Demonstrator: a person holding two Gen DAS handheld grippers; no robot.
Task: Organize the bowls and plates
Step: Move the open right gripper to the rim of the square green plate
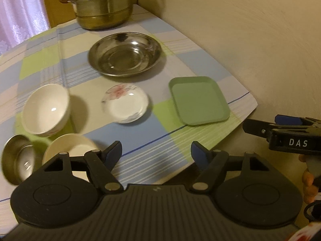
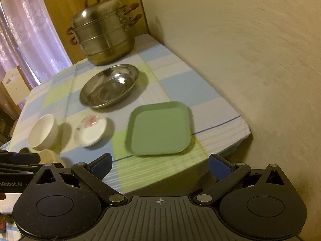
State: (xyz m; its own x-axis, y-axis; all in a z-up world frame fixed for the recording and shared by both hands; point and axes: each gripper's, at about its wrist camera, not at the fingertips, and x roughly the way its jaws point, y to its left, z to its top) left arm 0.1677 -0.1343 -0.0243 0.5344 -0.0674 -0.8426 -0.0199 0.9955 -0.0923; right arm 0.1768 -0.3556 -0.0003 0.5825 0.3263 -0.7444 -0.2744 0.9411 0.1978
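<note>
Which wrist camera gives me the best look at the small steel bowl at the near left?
The left wrist view: the small steel bowl shows its whole rim and inside, beside the cream bowl. In the right wrist view it is almost wholly hidden behind the left gripper.

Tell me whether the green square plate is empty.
Empty: the green square plate shows only its bare inner surface in both views, lying flat on the tablecloth.
</note>
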